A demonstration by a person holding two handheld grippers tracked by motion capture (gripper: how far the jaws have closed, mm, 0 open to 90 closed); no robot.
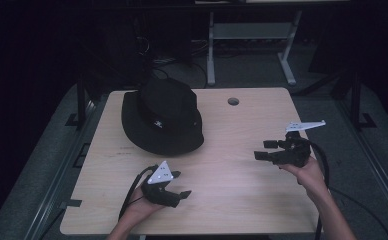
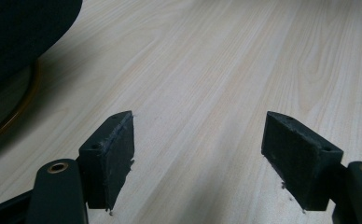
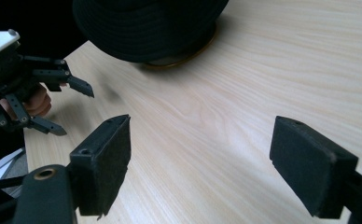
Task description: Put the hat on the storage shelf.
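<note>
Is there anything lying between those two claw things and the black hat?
Nothing visible. Bare wooden table lies between the left gripper and the hat, and between the right gripper and the hat. Both grippers are open and hold nothing.

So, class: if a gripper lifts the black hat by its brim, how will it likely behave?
The hat looks like soft fabric, so its wide brim would probably droop when pinched. It seems light for its size. Sitting flat on the table, it should slide rather than roll or tip if pushed.
</note>
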